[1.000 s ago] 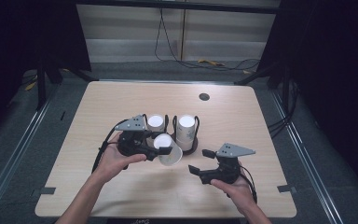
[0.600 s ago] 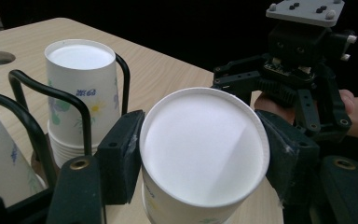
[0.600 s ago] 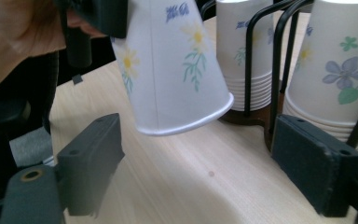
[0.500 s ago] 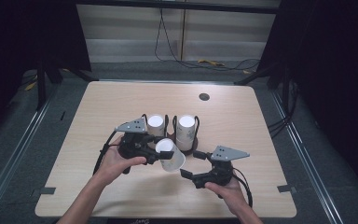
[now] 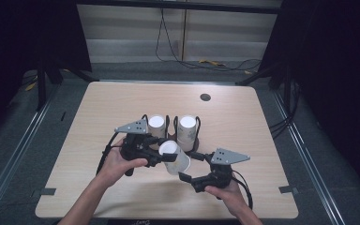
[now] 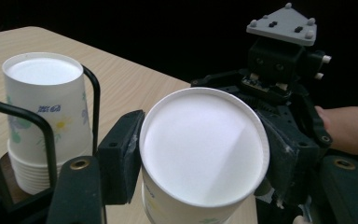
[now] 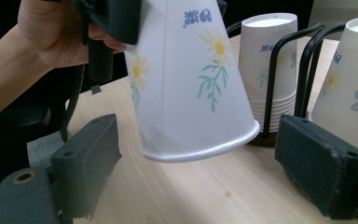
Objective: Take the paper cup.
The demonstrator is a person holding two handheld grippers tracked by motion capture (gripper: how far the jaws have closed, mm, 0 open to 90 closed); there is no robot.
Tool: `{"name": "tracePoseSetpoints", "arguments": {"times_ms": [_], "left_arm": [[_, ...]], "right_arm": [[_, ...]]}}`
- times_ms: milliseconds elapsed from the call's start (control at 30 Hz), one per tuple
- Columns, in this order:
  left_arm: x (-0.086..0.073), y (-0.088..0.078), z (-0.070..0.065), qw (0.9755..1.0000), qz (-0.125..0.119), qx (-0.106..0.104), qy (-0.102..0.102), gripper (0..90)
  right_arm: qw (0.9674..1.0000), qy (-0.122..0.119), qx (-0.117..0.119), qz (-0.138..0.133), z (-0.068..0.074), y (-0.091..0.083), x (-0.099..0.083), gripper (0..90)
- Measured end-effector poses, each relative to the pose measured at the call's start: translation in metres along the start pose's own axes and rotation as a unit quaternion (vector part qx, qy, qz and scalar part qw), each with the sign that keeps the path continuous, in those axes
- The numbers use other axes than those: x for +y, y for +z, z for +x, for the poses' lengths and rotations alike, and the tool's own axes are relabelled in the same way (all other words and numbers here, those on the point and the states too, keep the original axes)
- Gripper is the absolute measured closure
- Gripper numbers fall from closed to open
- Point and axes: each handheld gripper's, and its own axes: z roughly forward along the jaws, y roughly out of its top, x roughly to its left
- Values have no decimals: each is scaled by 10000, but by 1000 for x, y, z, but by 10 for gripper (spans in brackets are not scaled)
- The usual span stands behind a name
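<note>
Biggest worry here is the paper cup point(image 5: 174, 157) getting crushed or popping loose. The left gripper point(image 5: 161, 157) has it clamped near the closed base end, upside down and tilted, with the rim hanging just above the table point(image 5: 262, 126). Paper walls are soft, so if the right gripper point(image 5: 187, 166) bites hard on the wide rim, I'd guess it ovals and squirts out sideways. If the left lets go before the right has a proper hold, the cup drops and rolls, probably toward the near edge.

Second risk: the 2 stacks of cups in the black wire holder point(image 5: 168, 123) sit just beyond it. The left stack point(image 5: 156, 125) and right stack point(image 5: 187, 131) are close enough that a careless swing of either gripper could knock the holder or tip a stack.

Gripper state: the left one is clenched on the cup, pads point(image 6: 121, 154) pressing both sides of the base, which you can see clearly in the left gripper view. The right one has just been spreading its jaws and they stand wide apart now, pads point(image 7: 86, 163) either side of the cup's rim point(image 7: 200, 149) without touching it. So it's straddling the cup, not gripping.

The cup is mid-table, slightly near of the holder, between the 2 hands.
</note>
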Motion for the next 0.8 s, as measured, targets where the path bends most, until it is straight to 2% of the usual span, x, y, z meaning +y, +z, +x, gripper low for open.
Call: {"name": "tracePoseSetpoints", "arguments": {"times_ms": [433,800], "left_arm": [[2,7,-4,9997,-73,-211,-25,362],[3,11,-7,9994,-8,-339,-10,362]], "right_arm": [[9998,-95,135,-136,3,5,-1,139],[9995,-104,268,-134,2,7,-2,177]]}}
